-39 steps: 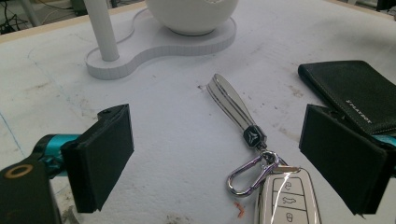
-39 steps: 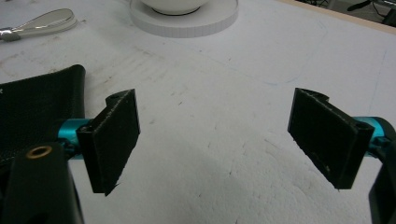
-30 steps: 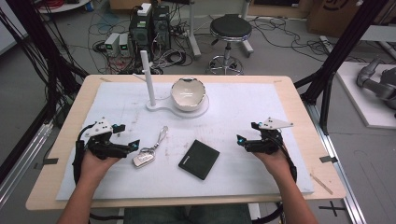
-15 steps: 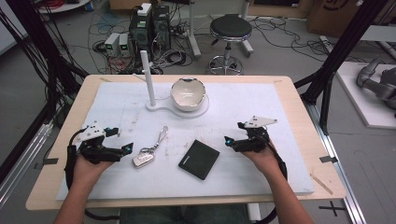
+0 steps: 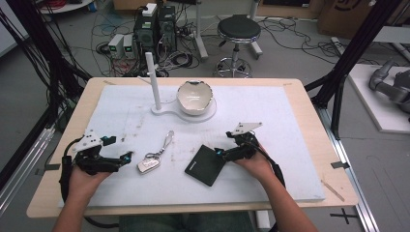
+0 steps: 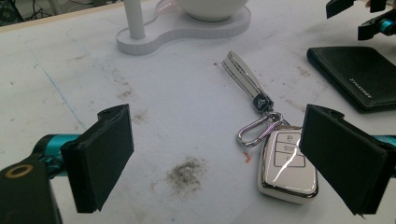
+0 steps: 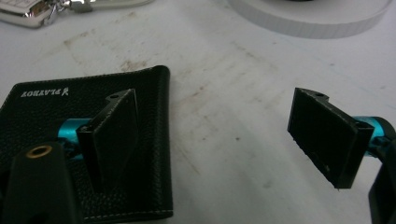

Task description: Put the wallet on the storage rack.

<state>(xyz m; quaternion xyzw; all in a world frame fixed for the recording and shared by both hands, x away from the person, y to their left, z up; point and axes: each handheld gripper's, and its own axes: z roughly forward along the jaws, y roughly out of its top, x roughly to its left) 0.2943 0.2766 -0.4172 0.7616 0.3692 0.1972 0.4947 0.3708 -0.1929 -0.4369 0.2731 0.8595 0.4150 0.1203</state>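
Wallet point(image 5: 205, 165): black, flat on white mat point(image 5: 290, 125) of desk point(image 5: 314, 104), near front centre, turned at an angle to desk edge. Embossed lettering visible on cover in right gripper view point(image 7: 84, 116).

Right hand-held gripper point(image 5: 220, 153): jaws wide apart, nothing held. Positioned at wallet's right corner; in right gripper view point(image 7: 224, 135), one jaw over wallet's cover near its edge, other jaw over bare mat beside it. Contact between jaw and cover: cannot tell.

Key fob point(image 5: 148, 164): white, chrome-edged, flat on mat left of wallet, apart from it. Carabiner point(image 6: 259, 130) and strap point(image 6: 243, 79) attached, strap running toward desk's far side.

Left hand-held gripper point(image 5: 128, 158): jaws wide apart, nothing held. Low over mat, just left of fob. In left gripper view point(image 6: 215, 154), fob just inside one jaw, partly covered by it; other jaw well apart from fob over bare mat.

Bowl point(image 5: 195, 96): white, on white base point(image 5: 181, 113) at far centre, upright post point(image 5: 153, 79) beside it on same base. Well apart from both hand-held grippers.
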